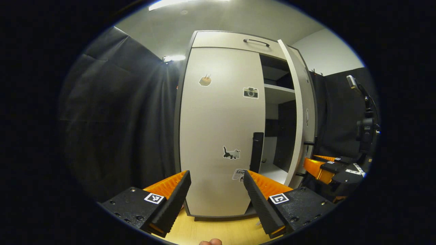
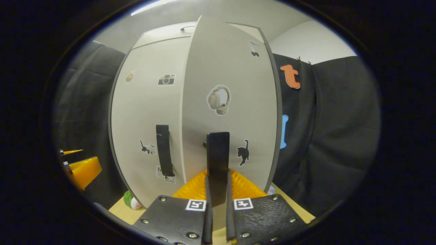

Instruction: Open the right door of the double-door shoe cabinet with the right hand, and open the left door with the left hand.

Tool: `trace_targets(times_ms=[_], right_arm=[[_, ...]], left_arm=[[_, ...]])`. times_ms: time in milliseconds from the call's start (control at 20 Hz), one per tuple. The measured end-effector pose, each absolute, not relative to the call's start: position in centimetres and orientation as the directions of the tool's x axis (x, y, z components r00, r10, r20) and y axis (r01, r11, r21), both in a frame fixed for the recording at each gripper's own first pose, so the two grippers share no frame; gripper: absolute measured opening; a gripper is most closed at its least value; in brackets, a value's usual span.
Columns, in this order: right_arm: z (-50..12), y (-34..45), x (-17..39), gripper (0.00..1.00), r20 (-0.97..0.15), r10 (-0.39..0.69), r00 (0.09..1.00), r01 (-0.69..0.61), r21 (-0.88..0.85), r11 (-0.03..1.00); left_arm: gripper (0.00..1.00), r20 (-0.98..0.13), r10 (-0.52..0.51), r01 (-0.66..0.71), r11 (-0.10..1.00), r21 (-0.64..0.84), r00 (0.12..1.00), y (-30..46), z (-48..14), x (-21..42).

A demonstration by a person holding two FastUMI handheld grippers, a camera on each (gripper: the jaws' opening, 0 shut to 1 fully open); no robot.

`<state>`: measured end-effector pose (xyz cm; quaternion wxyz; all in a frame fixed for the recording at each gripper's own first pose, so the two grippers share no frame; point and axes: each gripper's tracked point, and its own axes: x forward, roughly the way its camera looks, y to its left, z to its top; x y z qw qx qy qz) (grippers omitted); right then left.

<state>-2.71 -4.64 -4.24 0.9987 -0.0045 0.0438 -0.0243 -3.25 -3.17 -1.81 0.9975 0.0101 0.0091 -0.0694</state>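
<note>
- My right gripper (image 2: 217,200) has its jaws clamped on the dark vertical handle (image 2: 218,160) of the shoe cabinet's right door (image 2: 231,112); both fingers press against the handle's lower part.
- That right door is swung out from the cabinet, its front carrying a headphone sticker (image 2: 219,99) and a black cat sticker (image 2: 243,152).
- In the left gripper view the same door (image 1: 295,112) shows edge-on, and the gap beside it reveals pale shelves (image 1: 279,89) inside the cabinet.
- My right gripper (image 1: 332,170) appears there at the far right, just beside the open door's edge.
- My left gripper (image 1: 217,182) has its jaws wide apart, holding nothing, in front of the lower part of the left door (image 1: 221,129).
- The left door is shut flat against the cabinet; its dark handle (image 1: 257,152) stands upright along its right edge, close to my right fingertip (image 1: 246,175), though I cannot tell whether they touch.
- The left door bears a camera sticker (image 1: 250,92) and a grey cat sticker (image 1: 231,153).
- The cabinet stands on a light wooden desk (image 1: 218,229).
- A small green and white ball (image 2: 131,201) lies on the desk at the cabinet's left foot in the right gripper view.
- A drawer with a curved handle (image 1: 256,41) runs across the cabinet's top.
</note>
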Motion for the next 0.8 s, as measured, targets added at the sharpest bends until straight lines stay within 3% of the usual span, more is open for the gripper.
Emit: trace_targets(times_ms=[100, 150, 250, 800], right_arm=[[-4.2, -5.2, -3.5, 0.16, -0.089, -0.054, 0.995, 0.052, -0.020, 0.998], [-4.0, -5.5, -3.6, 0.08, -0.090, -0.049, 0.995, 0.049, -0.001, 0.999], [-4.1, -5.9, -3.8, 0.07, -0.109, -0.046, 0.993, 0.048, 0.022, 0.999], [-3.9, -11.6, -8.0, 0.06, -0.096, -0.184, 0.978, 0.178, -0.066, 0.982]], left_arm=[[0.96, -0.021, -0.161, 0.161, 0.987, 0.018, 0.987, -3.9, -1.9, -3.1], [0.96, -0.022, -0.173, 0.173, 0.985, 0.015, 0.985, -4.4, -2.0, -3.0], [0.99, -0.030, -0.200, 0.200, 0.980, 0.005, 0.979, -5.4, -2.4, -2.7], [0.96, -0.071, -0.320, 0.319, 0.947, -0.035, 0.945, -10.3, -4.2, -2.9]])
